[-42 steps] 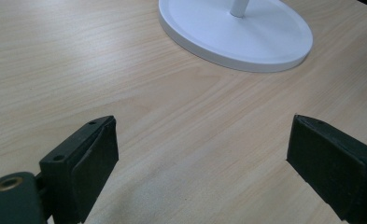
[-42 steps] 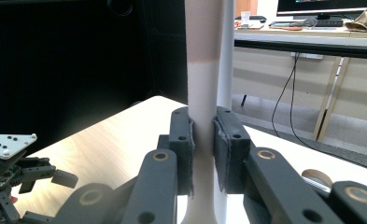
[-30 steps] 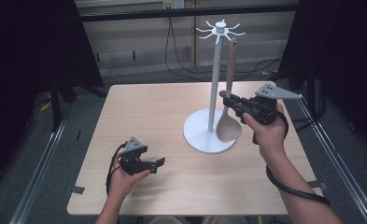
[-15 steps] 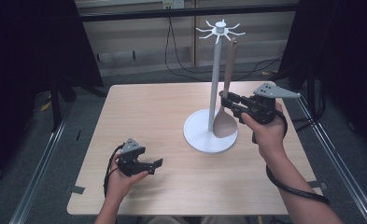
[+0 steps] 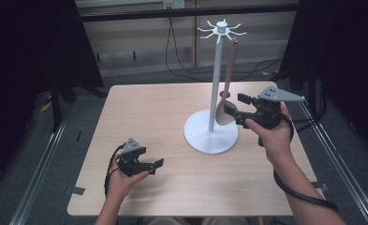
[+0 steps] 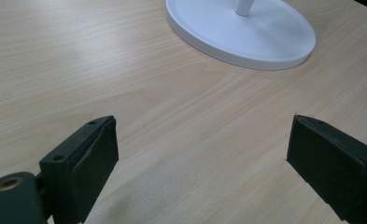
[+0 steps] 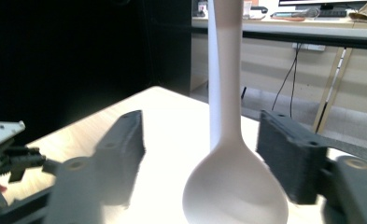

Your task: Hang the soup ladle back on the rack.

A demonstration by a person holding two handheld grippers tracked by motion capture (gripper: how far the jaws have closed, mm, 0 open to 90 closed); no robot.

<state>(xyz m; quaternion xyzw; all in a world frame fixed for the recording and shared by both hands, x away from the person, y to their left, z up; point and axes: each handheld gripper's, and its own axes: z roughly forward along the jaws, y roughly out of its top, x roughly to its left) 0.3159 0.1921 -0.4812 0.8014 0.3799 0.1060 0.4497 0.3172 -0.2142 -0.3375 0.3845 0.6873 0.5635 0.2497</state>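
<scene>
Left gripper view: white stand base (image 6: 246, 35) cut by the top edge, pole reduced to a stub; both jaws run off the bottom edge. Right gripper view: spoon (image 7: 235, 186) handle top and stand pole (image 7: 213, 70) cut by the top edge, so the hook it hangs from is out of frame; bowl bottom clipped at the lower edge; near jaws blurred. High view: spoon bowl (image 5: 224, 115) partly behind the right gripper (image 5: 235, 110), contact with jaws unclear; person's forearms cut at the bottom.
</scene>
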